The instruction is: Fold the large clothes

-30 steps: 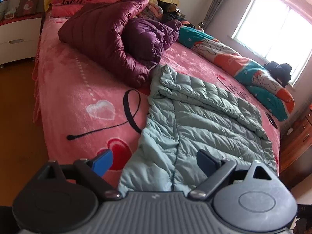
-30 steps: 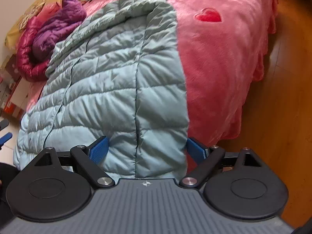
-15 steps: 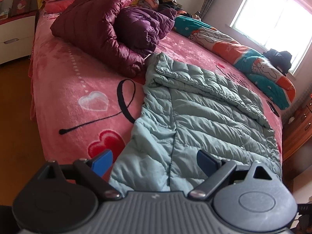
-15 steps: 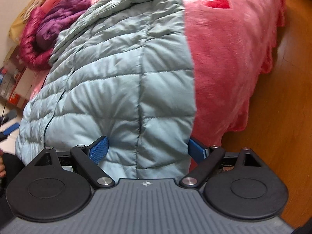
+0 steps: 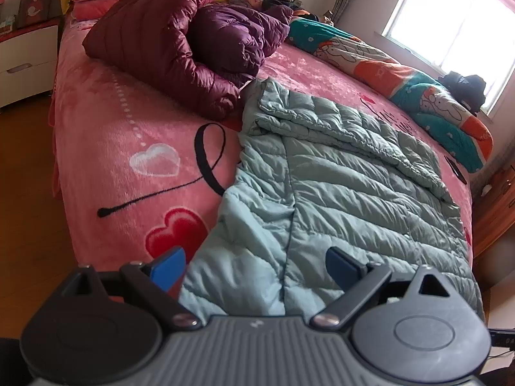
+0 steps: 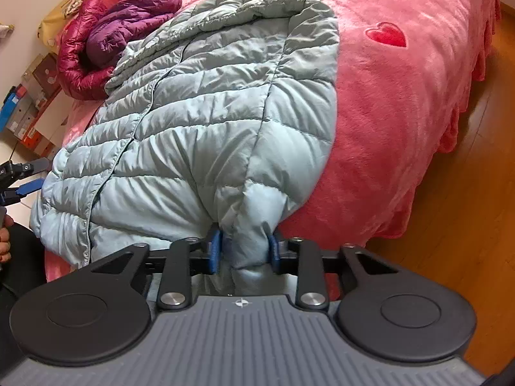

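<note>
A pale green quilted down jacket (image 5: 338, 186) lies spread lengthwise on the pink bed, its hem hanging over the near edge. My left gripper (image 5: 256, 268) is open, its blue pads on either side of the hem's left corner, not closed on it. In the right wrist view the jacket (image 6: 209, 112) fills the middle. My right gripper (image 6: 243, 247) is shut on a bunched fold of the jacket's hem at the right corner. The left gripper (image 6: 27, 180) shows at the far left edge of that view.
A maroon down jacket (image 5: 151, 38) and a purple one (image 5: 235, 38) are piled at the head of the bed. A rolled teal and orange quilt (image 5: 402, 77) lies along the far side. A pink blanket (image 6: 402, 112) covers the bed. Wooden floor (image 6: 466, 225) lies to the right.
My right gripper has closed on the jacket hem, bunching the fabric between its pads. My left gripper has moved in closer to the hem and stays open.
</note>
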